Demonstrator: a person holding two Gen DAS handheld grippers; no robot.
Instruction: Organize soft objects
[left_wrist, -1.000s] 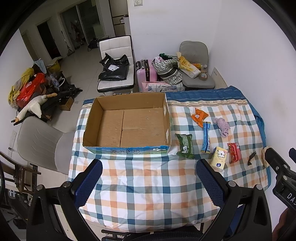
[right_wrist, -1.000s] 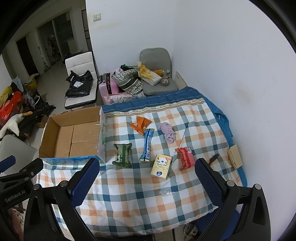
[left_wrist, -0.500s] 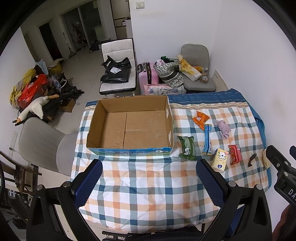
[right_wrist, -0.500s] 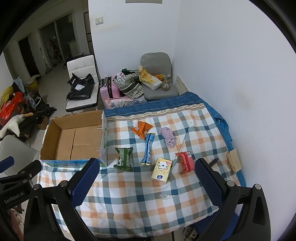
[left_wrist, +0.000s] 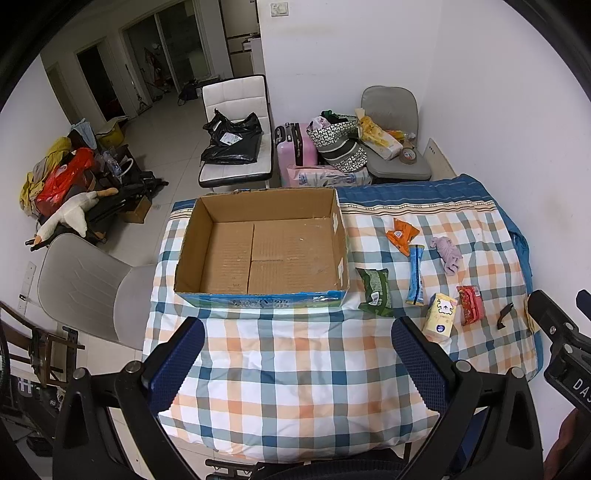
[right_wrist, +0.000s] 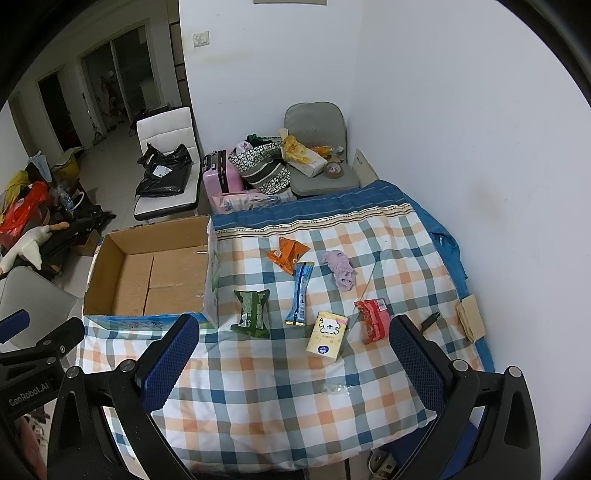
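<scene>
Lying well beyond both spread grippers (left_wrist: 297, 354) (right_wrist: 290, 354), soft packets (right_wrist: 327, 332) dot the quilt (right_wrist: 258, 398).

The left gripper (left_wrist: 297, 360) has a black frame with round silver screws and two fingers (left_wrist: 177, 363) faced in dark blue, finely dimpled pads. The right gripper (right_wrist: 293, 360) is built the same — black arms, blue textured pads, silver screws. White lettering marks each black body — "GenRobot.AI" on one, "DAS" on the other.
</scene>
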